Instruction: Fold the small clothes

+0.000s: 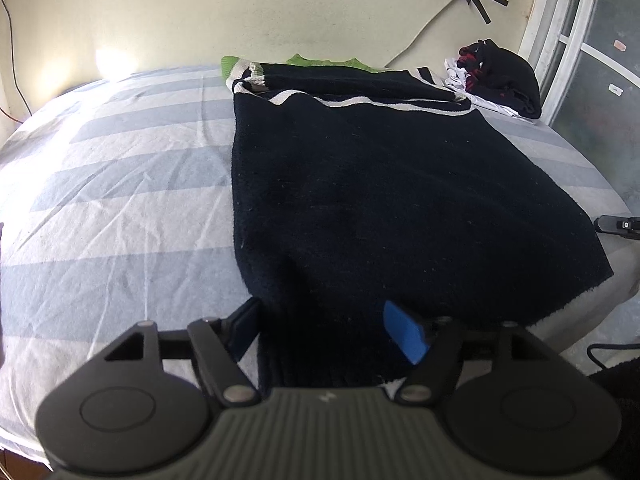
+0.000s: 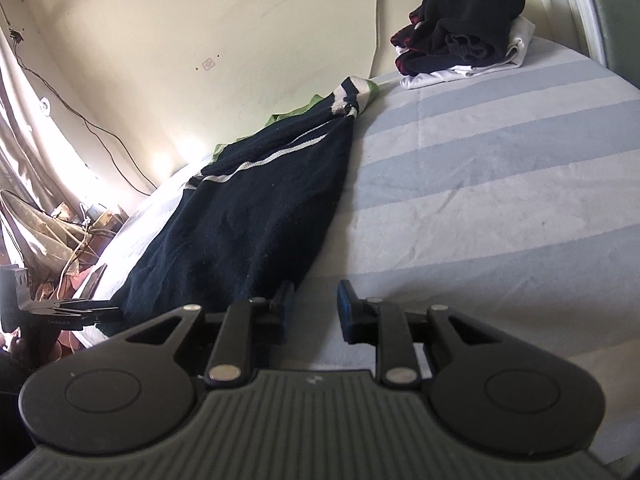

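the left claw (image 1: pixel 326 330) is low over the near edge of the bed (image 1: pixel 112 184), its two blue pads set wide, and the near hem of the dark sweater (image 1: pixel 380 184) lies between them; whether the pads press on the cloth i cannot tell, because the hem there is in deep shadow and runs down behind the claw body. the right claw (image 2: pixel 314 308) hovers just beside the sweater's (image 2: pixel 248 216) near right corner, its pads apart with only the striped sheet between them, holding nothing. the sweater lies flat on the bed with its long axis running from the near edge toward the wall (image 1: pixel 300 12), the hem nearest and the neck end farthest. it is a dark navy, nearly black knit, with a thin white stripe (image 1: pixel 384 105) across the chest at the far end, and both sleeves are folded across the top, showing white and green bands at the cuff (image 1: pixel 236 70). a bit of green (image 1: pixel 320 61) shows at the far edge; what part of the garment this is cannot be made out. the sheet of the bed has wide pale blue and white stripes and some creases. in the far right corner, well apart from the sweater, sits a pile of clothes (image 2: pixel 464 28), black and red on top and white below. a cable (image 1: pixel 424 30) hangs on the wall behind.
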Available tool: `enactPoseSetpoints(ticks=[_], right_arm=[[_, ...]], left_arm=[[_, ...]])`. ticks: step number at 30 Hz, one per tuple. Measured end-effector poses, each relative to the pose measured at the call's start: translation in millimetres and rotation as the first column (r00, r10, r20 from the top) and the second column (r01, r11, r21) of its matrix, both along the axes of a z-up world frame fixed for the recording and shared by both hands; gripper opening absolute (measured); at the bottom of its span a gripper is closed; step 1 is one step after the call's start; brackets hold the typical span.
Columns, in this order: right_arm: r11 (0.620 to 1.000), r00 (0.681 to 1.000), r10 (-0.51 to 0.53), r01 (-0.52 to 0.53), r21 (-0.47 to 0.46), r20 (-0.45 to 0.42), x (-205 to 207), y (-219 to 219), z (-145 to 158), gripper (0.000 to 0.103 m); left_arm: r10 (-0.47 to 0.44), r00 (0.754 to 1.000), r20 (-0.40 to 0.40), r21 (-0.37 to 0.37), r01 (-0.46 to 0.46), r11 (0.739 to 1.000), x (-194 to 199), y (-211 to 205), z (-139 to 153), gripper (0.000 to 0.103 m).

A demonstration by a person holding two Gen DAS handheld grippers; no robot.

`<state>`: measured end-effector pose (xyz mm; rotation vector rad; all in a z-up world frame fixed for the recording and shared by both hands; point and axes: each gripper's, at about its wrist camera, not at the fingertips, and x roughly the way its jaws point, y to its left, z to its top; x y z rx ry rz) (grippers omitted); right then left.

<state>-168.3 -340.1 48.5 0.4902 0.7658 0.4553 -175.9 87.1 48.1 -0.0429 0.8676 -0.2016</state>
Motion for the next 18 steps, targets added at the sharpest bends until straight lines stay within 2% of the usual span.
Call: enactPoseSetpoints(ticks=[6, 13, 16, 18], right_arm=[[0.997, 0.998, 0.057, -0.055, 0.050, -0.036, 10, 15, -12, 0.034], [0.989, 0.998, 0.043, -0.035, 0.142, -0.051, 12, 7, -17, 0.036], [0.981, 0.998, 0.031, -0.018, 0.195, -0.062, 11, 3, -20, 0.040], [0.971, 0.998, 0.025, -0.009, 0.239, -0.064, 10, 0, -23, 0.046]], left_arm=[[0.006, 1.000, -0.013, -0.019, -0.006, 1.000, 0, 4, 1, 0.071], [0.031, 0.998, -0.046, -0.112, -0.036, 0.993, 2, 22, 3, 0.071], [0.034, 0.998, -0.055, -0.144, -0.042, 0.989, 4, 24, 3, 0.077], [0.036, 0.998, -0.058, -0.153, -0.044, 0.987, 5, 24, 3, 0.078]])
